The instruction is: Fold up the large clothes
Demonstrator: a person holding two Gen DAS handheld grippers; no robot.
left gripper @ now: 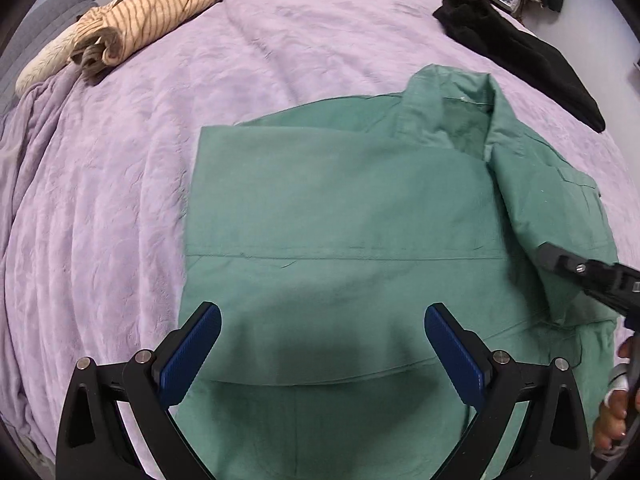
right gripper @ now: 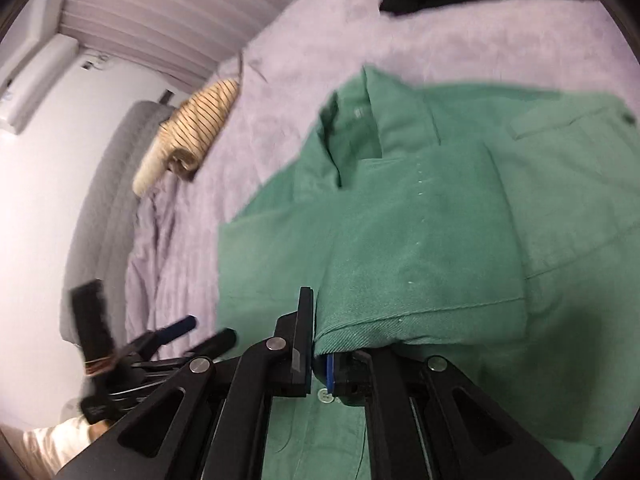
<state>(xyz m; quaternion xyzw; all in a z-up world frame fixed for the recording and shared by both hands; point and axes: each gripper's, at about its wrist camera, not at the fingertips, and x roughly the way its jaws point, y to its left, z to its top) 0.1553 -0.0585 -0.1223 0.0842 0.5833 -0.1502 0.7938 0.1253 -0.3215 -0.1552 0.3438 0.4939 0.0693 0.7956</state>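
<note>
A large green shirt (left gripper: pixel 340 208) lies on a lilac bedspread (left gripper: pixel 120 200), its left side folded in with a straight edge and its collar (left gripper: pixel 460 96) at the far end. My left gripper (left gripper: pixel 322 340) hovers open and empty over the shirt's lower part. My right gripper (left gripper: pixel 560 264) enters from the right, shut on a folded green sleeve edge (left gripper: pixel 528 216). In the right wrist view the right gripper (right gripper: pixel 320 364) pinches the sleeve's hem (right gripper: pixel 400 320) and holds it over the shirt (right gripper: pixel 560 200). The left gripper (right gripper: pixel 192 332) shows blurred at the left.
A striped beige garment (left gripper: pixel 140 20) lies rolled at the bed's far left; it also shows in the right wrist view (right gripper: pixel 196 128). A black garment (left gripper: pixel 520 48) lies at the far right. A grey headboard (right gripper: pixel 108 200) and a white wall bound the bed.
</note>
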